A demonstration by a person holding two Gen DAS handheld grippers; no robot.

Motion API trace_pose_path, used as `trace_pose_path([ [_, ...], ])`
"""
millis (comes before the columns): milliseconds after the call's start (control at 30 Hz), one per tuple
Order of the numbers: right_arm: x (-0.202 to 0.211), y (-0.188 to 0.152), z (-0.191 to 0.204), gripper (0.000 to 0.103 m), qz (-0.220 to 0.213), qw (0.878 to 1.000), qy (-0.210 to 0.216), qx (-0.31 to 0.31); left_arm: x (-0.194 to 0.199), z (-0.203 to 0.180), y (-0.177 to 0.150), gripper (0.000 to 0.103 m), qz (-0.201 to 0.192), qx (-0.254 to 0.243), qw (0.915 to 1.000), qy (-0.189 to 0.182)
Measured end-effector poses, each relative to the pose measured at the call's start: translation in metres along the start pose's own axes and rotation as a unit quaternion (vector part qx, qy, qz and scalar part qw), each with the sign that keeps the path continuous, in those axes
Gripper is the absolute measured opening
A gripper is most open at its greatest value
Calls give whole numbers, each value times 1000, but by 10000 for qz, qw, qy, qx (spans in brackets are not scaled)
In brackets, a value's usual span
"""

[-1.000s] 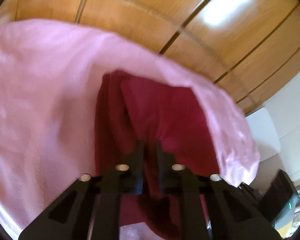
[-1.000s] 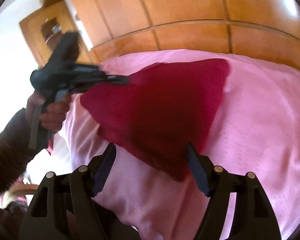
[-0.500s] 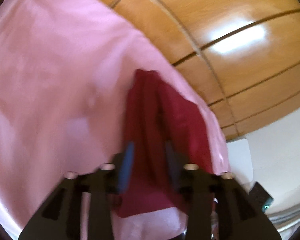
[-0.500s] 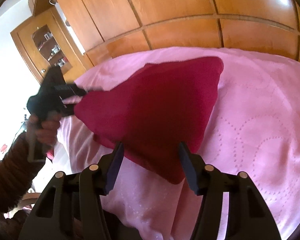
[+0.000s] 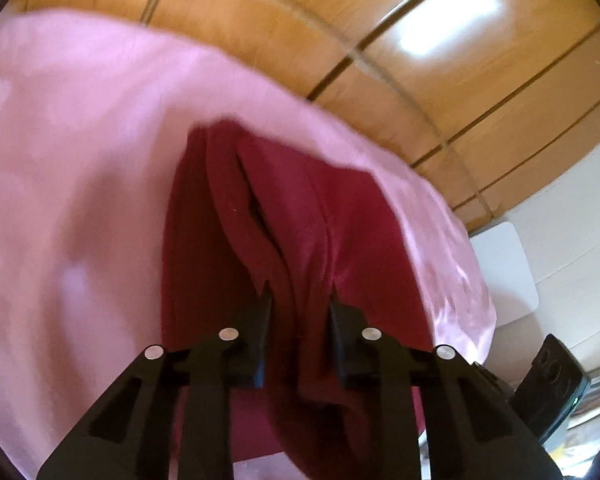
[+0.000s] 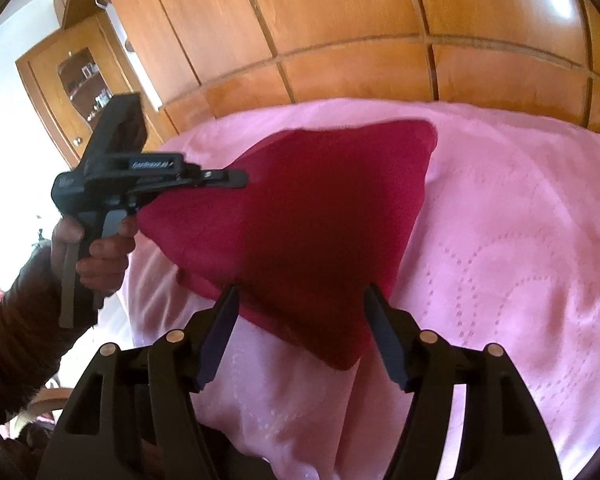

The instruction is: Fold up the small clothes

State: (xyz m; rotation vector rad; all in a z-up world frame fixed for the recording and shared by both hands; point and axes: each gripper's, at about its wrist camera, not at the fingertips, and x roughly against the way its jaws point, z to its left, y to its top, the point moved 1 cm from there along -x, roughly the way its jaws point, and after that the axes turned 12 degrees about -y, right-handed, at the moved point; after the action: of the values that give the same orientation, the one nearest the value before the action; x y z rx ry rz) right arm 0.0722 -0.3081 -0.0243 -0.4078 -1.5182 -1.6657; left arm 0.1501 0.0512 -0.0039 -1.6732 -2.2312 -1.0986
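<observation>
- Left claw point(image 5: 300, 296) is gripping a bunched corner of the dark red cloth point(image 5: 292, 220): cloth is sitting between its two fingers, which are standing narrow, and the right camera is showing the same left claw point(image 6: 236, 174) lifting this corner off the bed.
- Right claw point(image 6: 298, 296) is standing wide and holding nothing; its fingers point(image 6: 220, 328) are hovering over the near part of the red cloth point(image 6: 320, 220).
- My judgement: a fold is in progress, with one corner raised and the rest of the cloth lying on the pink bedspread point(image 6: 520, 240).
- Next move, I think, is asking the left claw to carry its corner across to the opposite side and lay it flat, while the right claw is pinning or catching the near pointed corner.
- Far corner of the cloth is lying near the wooden headboard point(image 6: 360, 60), and the bedspread edge is falling away on the left side, beside the person's hand point(image 6: 100, 256).
- Open bedspread on the right is giving good room for moving.
</observation>
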Motion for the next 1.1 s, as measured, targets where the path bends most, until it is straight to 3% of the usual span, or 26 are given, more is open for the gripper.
trace_pose_path([
  [100,5,8,0,65,-109,9996,225,-117,18,1,-6,21,-171,-159,9997,69],
  [233,-18,1,16,64,216,9990,380,94,5,24,-19,21,87,-133,9978,636],
  [300,-39,-12,30,64,431,9983,171,365,1,38,-21,22,126,-6,9976,682],
  [367,-47,-19,38,66,373,9978,-92,546,1,43,-18,24,116,132,9979,623],
  [433,-46,-21,42,67,321,9973,-218,619,0,39,-14,33,117,120,9961,865],
  [500,-43,-21,46,67,338,9960,-311,762,5,26,-12,33,77,-130,9928,1185],
  [633,-36,-18,48,70,379,9940,-295,980,22,-15,-9,33,-411,-741,9814,1721],
  [767,-18,-2,34,69,334,9978,168,539,29,-47,-12,33,-626,-1267,9756,1678],
  [900,-7,28,9,69,21,9996,256,-104,5,-50,-16,33,-457,-1562,9678,1920],
  [1067,-32,63,-6,70,-114,9972,-56,-731,-14,-13,-23,33,-201,-1199,9651,2319],
  [1100,-43,71,-9,70,-107,9958,-101,-909,-14,0,-24,34,-193,-984,9719,2130],
])
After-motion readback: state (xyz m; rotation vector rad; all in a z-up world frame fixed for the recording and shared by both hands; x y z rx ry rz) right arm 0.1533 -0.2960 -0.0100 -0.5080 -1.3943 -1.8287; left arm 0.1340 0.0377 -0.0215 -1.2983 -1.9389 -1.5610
